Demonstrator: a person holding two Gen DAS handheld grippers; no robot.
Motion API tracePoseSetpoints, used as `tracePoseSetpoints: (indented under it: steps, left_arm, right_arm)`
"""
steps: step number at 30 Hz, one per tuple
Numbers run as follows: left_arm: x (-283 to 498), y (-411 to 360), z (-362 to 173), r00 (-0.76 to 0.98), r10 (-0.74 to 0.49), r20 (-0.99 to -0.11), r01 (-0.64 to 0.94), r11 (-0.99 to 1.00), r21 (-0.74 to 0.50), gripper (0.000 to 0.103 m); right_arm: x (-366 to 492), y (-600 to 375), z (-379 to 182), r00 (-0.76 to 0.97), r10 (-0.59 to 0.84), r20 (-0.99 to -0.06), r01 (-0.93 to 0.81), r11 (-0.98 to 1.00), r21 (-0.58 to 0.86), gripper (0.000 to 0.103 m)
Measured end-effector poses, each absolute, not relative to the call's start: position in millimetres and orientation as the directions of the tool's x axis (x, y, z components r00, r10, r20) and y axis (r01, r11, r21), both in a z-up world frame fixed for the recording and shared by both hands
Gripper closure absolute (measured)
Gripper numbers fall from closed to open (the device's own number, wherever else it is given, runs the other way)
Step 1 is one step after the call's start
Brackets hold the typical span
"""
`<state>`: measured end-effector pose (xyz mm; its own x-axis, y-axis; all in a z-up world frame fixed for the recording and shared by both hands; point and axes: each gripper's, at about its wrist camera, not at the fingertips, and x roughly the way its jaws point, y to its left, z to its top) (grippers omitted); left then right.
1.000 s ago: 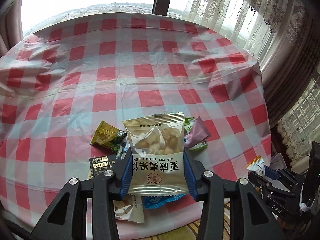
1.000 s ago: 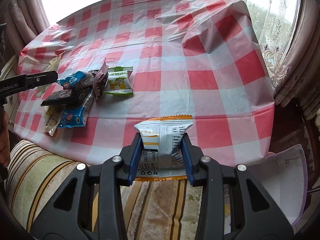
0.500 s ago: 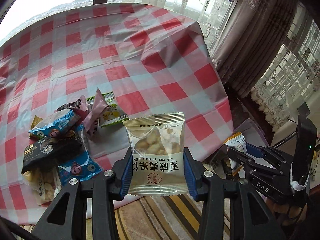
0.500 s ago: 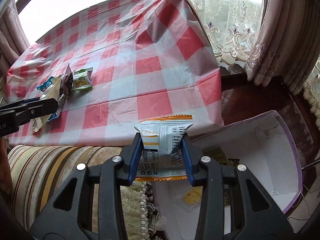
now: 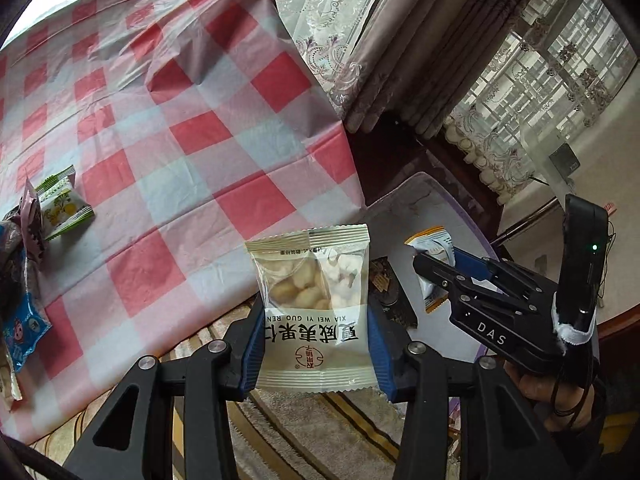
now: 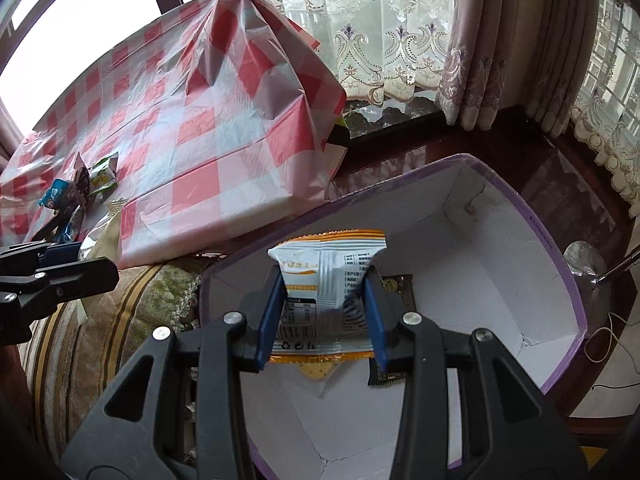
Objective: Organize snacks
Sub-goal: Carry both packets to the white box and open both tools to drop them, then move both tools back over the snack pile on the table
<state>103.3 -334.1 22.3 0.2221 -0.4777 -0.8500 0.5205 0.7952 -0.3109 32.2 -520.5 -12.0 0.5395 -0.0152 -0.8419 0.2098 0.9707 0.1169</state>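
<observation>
My left gripper (image 5: 316, 340) is shut on a cream nut packet (image 5: 308, 280) with a clear window, held over the table's front edge and a striped cushion. My right gripper (image 6: 324, 312) is shut on a white and orange packet (image 6: 328, 272), held above the open white box with a purple rim (image 6: 536, 224). In the left wrist view that right gripper (image 5: 436, 276) and its packet (image 5: 430, 246) show over the box (image 5: 420, 184). A dark packet (image 6: 390, 374) and a yellow snack (image 6: 316, 372) lie inside the box. Several snacks (image 5: 60, 204) remain on the table.
The red-and-white checked cloth (image 6: 200, 140) covers the table left of the box. A striped cushion (image 6: 100, 340) lies between table and box. Dark wooden sill (image 6: 500, 148) and lace curtains (image 6: 380, 40) stand behind. My left gripper (image 6: 60, 268) shows at the right wrist view's left edge.
Both grippers have swung right, off the table, each still holding its packet. The right one has come over the box; the snack pile has slid to the left of both views.
</observation>
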Motion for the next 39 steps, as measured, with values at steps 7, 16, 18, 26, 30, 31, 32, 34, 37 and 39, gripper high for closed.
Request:
tracePoseSetpoints:
  steps: [7, 16, 18, 26, 30, 31, 32, 34, 37, 39]
  left_arm:
    - [101, -363, 17, 0.171, -0.483, -0.859, 0.553, 0.768, -0.323, 0.056]
    - [100, -376, 11, 0.127, -0.488, -0.863, 0.563, 0.752, -0.343, 0.048]
    - [102, -373, 11, 0.129, -0.491, -0.862, 0.553, 0.757, -0.348, 0.048]
    - [103, -363, 15, 0.144, -0.498, -0.855, 0.538, 0.764, -0.355, 0.047]
    - [104, -353, 17, 0.159, -0.499, -0.852, 0.527, 0.773, -0.355, 0.047]
    - [105, -350, 18, 0.164, -0.500, -0.851, 0.522, 0.775, -0.355, 0.047]
    - [105, -346, 18, 0.169, -0.499, -0.850, 0.516, 0.779, -0.355, 0.047]
    - [106, -337, 20, 0.182, -0.501, -0.846, 0.500, 0.788, -0.359, 0.047]
    - [109, -320, 21, 0.203, -0.505, -0.839, 0.471, 0.801, -0.368, 0.047]
    - [110, -307, 22, 0.220, -0.505, -0.835, 0.449, 0.812, -0.373, 0.047]
  right_arm:
    - [14, -537, -21, 0.516, -0.021, -0.856, 0.242, 0.962, 0.122, 0.060]
    - [13, -541, -18, 0.521, -0.012, -0.853, 0.237, 0.963, 0.131, 0.031]
    - [14, -540, -18, 0.522, -0.010, -0.853, 0.235, 0.963, 0.133, 0.031]
    - [18, -526, -13, 0.527, -0.005, -0.850, 0.202, 0.972, 0.119, 0.031]
    - [23, -514, -10, 0.527, -0.008, -0.850, 0.172, 0.980, 0.097, 0.031]
    - [25, -511, -9, 0.527, -0.003, -0.850, 0.161, 0.982, 0.097, 0.031]
    - [27, -507, -9, 0.527, 0.003, -0.850, 0.152, 0.984, 0.098, 0.031]
    - [29, -499, -7, 0.528, 0.020, -0.849, 0.134, 0.985, 0.106, 0.031]
    - [35, -489, -5, 0.528, 0.056, -0.848, 0.117, 0.984, 0.137, 0.031]
    - [39, -480, -5, 0.525, 0.065, -0.849, 0.102, 0.985, 0.138, 0.031]
